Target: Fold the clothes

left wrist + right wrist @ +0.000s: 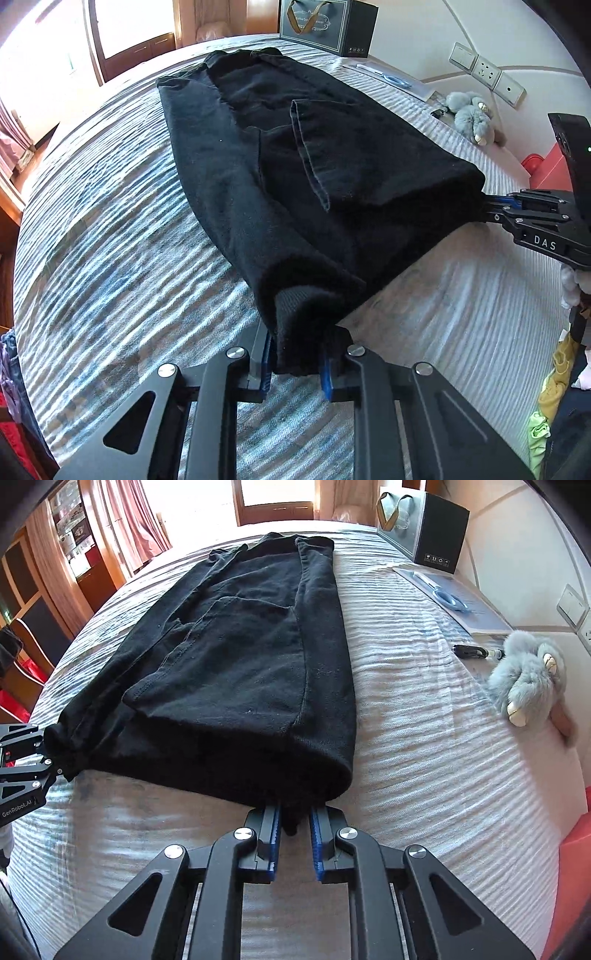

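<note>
— Where are the black trousers [295, 177]?
— Folded lengthwise on the striped bed [110, 229], far end lying flat.
— And your claws?
— My left claw [295, 363] pinches one near corner; my right claw [294, 821] is clamped on the other.

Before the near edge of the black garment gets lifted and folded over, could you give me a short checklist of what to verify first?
1. Left gripper shut on the garment: ok.
2. Right gripper shut on its near edge: ok.
3. Both grips hold every layer: cannot tell, the fabric hides the fingertips.
4. Far end lies flat on the bed: ok.
5. Plush toy and gift bag clear of the garment: ok.
</note>
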Demonstrator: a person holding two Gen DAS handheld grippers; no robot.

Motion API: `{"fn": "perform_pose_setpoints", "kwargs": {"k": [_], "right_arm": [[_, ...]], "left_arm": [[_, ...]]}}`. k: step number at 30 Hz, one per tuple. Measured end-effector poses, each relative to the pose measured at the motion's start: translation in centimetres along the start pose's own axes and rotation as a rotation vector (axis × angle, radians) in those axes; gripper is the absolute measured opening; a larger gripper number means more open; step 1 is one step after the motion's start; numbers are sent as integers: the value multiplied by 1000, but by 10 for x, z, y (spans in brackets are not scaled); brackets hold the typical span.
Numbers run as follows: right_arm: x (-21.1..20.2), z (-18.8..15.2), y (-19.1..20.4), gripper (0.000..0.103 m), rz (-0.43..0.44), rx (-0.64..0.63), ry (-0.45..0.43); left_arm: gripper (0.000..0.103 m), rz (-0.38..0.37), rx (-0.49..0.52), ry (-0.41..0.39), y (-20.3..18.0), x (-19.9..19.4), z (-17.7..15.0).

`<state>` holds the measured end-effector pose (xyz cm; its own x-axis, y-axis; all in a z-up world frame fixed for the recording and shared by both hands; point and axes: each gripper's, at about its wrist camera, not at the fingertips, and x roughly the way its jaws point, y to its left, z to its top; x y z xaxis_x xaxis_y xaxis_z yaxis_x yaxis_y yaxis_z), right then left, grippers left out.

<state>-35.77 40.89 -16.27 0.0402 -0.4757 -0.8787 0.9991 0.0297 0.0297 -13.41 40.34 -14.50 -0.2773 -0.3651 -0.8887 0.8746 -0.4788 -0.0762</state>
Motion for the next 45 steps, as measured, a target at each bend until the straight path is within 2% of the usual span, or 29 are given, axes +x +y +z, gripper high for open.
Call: {"fn": "perform_pose_setpoints", "kwargs": {"k": [3, 6, 9, 14, 17, 20, 25, 29, 34, 40, 45], "right_arm": [[-17, 0, 9, 12, -1, 13, -7], [-37, -3, 18, 12, -13, 31, -16], [-62, -9, 31, 12, -12, 61, -22], [-102, -23, 76, 12, 2, 29, 3], [-110, -23, 93, 12, 1, 11, 15], [-107, -7, 93, 12, -9, 38, 4], [-91, 41, 85, 12, -60, 65, -24], [-65, 94, 76, 12, -102, 67, -37], [-14, 175, 60, 12, -151, 86, -36], [49, 281, 28, 12, -152, 145, -23], [109, 338, 5, 12, -150, 207, 28]], "left_arm": [[18, -10, 33, -27, 5, -17, -2], [18, -42, 43, -35, 7, -16, 12], [18, -57, 98, -35, 11, -33, -1], [18, -78, 186, -13, 29, -70, -20], [18, -92, 211, -6, 42, -78, -16], [18, -115, 220, -12, 50, -78, 6], [18, -147, 227, -9, 67, -46, 68], [19, -182, 249, -6, 92, -19, 125], [19, -231, 268, 19, 128, 31, 200], [19, -255, 268, 52, 181, 89, 290], [21, -269, 279, 116, 202, 142, 346]]}}
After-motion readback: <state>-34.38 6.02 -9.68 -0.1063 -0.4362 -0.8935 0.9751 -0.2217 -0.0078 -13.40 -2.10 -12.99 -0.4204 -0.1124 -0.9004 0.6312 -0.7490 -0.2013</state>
